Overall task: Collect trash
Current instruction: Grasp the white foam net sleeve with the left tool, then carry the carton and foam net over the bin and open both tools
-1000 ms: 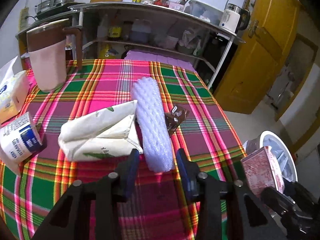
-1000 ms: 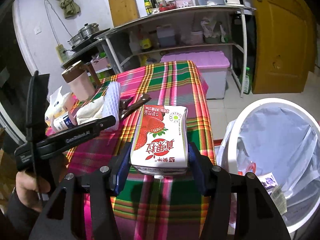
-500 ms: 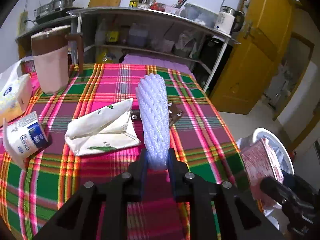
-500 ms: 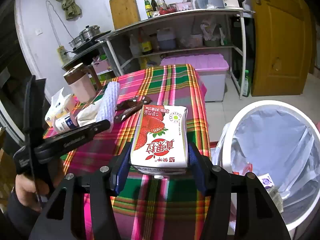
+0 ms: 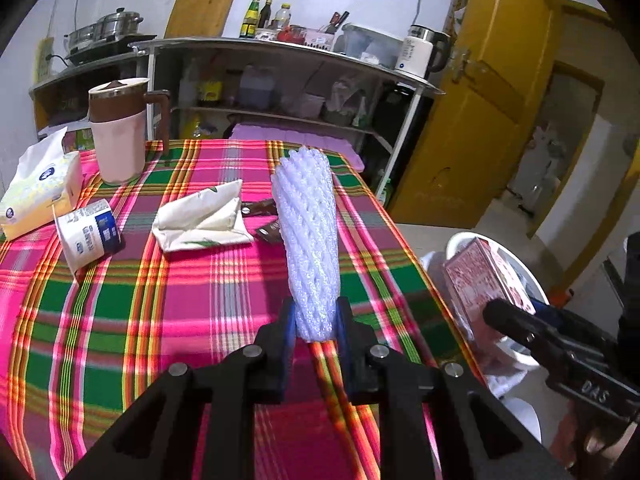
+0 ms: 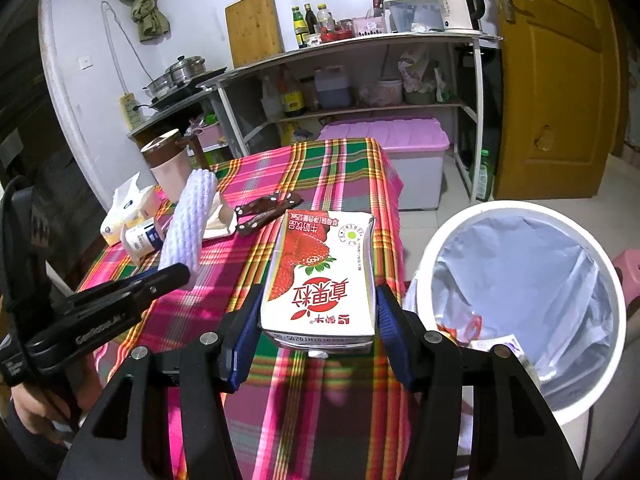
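Observation:
My left gripper (image 5: 315, 322) is shut on a white foam net sleeve (image 5: 308, 232) and holds it lifted above the plaid table (image 5: 160, 320). The sleeve also shows in the right wrist view (image 6: 186, 224). My right gripper (image 6: 318, 328) is shut on a strawberry milk carton (image 6: 320, 276), held over the table's right edge beside the white trash bin (image 6: 520, 280). The carton also shows in the left wrist view (image 5: 480, 276). A crumpled white wrapper (image 5: 204, 218), brown wrappers (image 5: 266, 220) and a small yogurt cup (image 5: 90, 232) lie on the table.
A pink jug (image 5: 118, 132) and a tissue pack (image 5: 38, 192) stand at the table's far left. A metal shelf unit (image 5: 280, 80) stands behind the table, a yellow door (image 5: 480, 120) to the right. The bin holds some trash in a bag.
My left gripper closed on the foam sleeve and lifted it up off the table. My right gripper kept hold of the carton and rose slightly near the bin.

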The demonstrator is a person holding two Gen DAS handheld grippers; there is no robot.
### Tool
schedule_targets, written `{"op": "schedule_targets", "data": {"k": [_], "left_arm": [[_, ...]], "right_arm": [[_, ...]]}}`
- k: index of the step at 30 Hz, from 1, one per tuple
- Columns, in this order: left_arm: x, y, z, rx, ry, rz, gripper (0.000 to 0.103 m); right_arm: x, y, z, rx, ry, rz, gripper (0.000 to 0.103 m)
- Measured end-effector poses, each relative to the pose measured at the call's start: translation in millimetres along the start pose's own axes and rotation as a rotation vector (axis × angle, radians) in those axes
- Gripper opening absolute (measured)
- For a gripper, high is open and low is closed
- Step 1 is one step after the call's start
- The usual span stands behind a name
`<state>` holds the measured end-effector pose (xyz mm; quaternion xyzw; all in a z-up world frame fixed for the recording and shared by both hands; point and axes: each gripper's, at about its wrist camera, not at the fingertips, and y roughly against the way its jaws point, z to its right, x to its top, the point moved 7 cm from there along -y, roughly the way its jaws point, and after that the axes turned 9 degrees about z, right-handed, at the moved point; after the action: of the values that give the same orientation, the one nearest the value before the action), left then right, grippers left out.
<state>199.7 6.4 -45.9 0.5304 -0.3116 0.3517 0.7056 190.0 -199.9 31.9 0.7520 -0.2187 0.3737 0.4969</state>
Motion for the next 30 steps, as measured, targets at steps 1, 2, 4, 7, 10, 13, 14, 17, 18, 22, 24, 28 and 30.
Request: {"op": "schedule_targets", "data": {"k": [1, 2, 4, 7, 10, 13, 14, 17, 18, 22, 24, 28, 30], "left_arm": [[-1, 3, 2, -0.004, -0.002, 0.000, 0.019], [-3, 7, 5, -0.009, -0.006, 0.000, 0.019], [-6, 12, 11, -0.020, -0.014, 0.000, 0.019], [-11, 19, 21, -0.036, -0.026, -0.003, 0.019], [-15, 23, 32, -0.052, -0.036, -0.007, 0.019], [-15, 23, 41, -0.065, -0.047, -0.008, 0.019], [-15, 23, 44, -0.069, -0.050, -0.008, 0.019], [-15, 22, 53, -0.086, -0.059, -0.009, 0.019], [-15, 21, 57, -0.093, -0.064, -0.010, 0.019], [-13, 16, 72, -0.122, -0.081, -0.019, 0.019], [-13, 10, 84, -0.142, -0.094, -0.026, 0.019], [-13, 1, 105, -0.180, -0.120, -0.038, 0.019], [-14, -4, 117, -0.202, -0.134, -0.046, 0.019]], "right_arm": [[-1, 4, 1, -0.002, 0.001, 0.002, 0.056], [-1, 6, 1, -0.003, 0.002, 0.003, 0.056], [-3, 13, 3, -0.005, 0.005, 0.006, 0.056], [-5, 19, 6, -0.011, 0.007, 0.009, 0.056], [-6, 25, 11, -0.017, 0.004, 0.011, 0.056], [-7, 30, 15, -0.024, 0.000, 0.015, 0.056], [-7, 32, 17, -0.027, 0.000, 0.017, 0.056], [-8, 36, 23, -0.035, -0.007, 0.022, 0.056], [-8, 38, 25, -0.039, -0.009, 0.024, 0.056], [-7, 42, 37, -0.060, -0.023, 0.029, 0.056], [-7, 45, 47, -0.079, -0.036, 0.034, 0.056], [-7, 51, 69, -0.119, -0.064, 0.040, 0.056], [-8, 53, 80, -0.138, -0.076, 0.040, 0.056]]}}
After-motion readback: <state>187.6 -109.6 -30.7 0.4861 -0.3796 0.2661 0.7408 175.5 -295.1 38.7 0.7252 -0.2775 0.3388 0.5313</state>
